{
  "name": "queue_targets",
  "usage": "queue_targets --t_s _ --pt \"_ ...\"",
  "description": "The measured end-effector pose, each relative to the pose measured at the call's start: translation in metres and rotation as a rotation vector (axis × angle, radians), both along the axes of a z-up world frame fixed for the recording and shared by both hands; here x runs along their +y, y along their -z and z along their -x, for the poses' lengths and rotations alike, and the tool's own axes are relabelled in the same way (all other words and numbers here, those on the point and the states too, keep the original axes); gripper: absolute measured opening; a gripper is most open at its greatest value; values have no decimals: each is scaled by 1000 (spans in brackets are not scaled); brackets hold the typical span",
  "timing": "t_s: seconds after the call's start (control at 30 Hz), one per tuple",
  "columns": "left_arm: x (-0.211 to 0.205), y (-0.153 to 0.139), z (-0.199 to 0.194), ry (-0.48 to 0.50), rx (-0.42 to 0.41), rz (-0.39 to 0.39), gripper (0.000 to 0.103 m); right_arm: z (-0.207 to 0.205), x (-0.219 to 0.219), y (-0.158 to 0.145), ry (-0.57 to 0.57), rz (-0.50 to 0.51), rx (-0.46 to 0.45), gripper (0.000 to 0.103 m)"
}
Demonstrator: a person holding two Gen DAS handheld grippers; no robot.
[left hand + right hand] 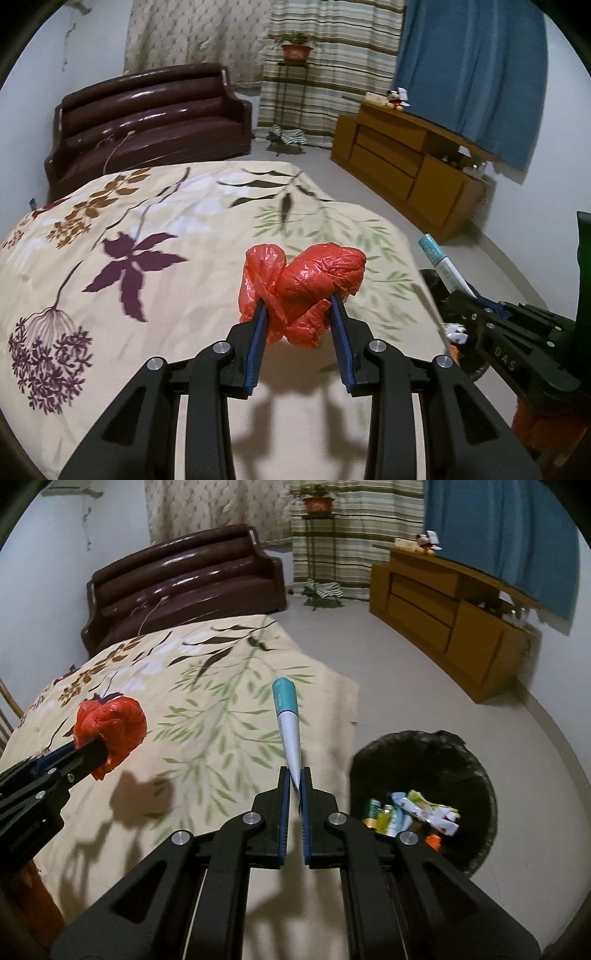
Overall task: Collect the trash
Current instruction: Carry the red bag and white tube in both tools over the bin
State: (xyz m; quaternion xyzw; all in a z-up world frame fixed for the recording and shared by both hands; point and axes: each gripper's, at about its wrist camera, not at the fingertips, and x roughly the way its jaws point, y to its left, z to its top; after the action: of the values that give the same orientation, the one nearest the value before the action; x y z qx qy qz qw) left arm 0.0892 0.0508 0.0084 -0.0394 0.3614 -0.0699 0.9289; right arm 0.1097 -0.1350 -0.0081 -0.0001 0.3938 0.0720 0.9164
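Observation:
My left gripper (298,301) is shut on a crumpled red plastic bag (306,280), held above the floral bedspread (147,229). In the right wrist view the red plastic bag (110,727) and the left gripper (94,751) show at the left. My right gripper (294,775) is shut on the flat end of a white tube with a teal tip (286,716), which points up and away over the bed's edge. The tube (445,264) and the right gripper (469,299) also appear at the right of the left wrist view. A black-lined trash bin (443,760) stands on the floor to the right of the bed, with several wrappers and bottles inside.
A dark brown sofa (184,579) stands beyond the bed. A wooden cabinet (443,598) runs along the right wall under a blue curtain (498,535). A plant stand (317,539) stands by the striped curtain. Grey floor (369,646) lies between bed and cabinet.

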Motion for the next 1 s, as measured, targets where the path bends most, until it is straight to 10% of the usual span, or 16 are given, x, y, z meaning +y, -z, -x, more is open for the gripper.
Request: queue_targets --t_s 1.0 --pt "-161 9 -26 230 -20 -67 34 11 -138 18 278 -36 -10 6"
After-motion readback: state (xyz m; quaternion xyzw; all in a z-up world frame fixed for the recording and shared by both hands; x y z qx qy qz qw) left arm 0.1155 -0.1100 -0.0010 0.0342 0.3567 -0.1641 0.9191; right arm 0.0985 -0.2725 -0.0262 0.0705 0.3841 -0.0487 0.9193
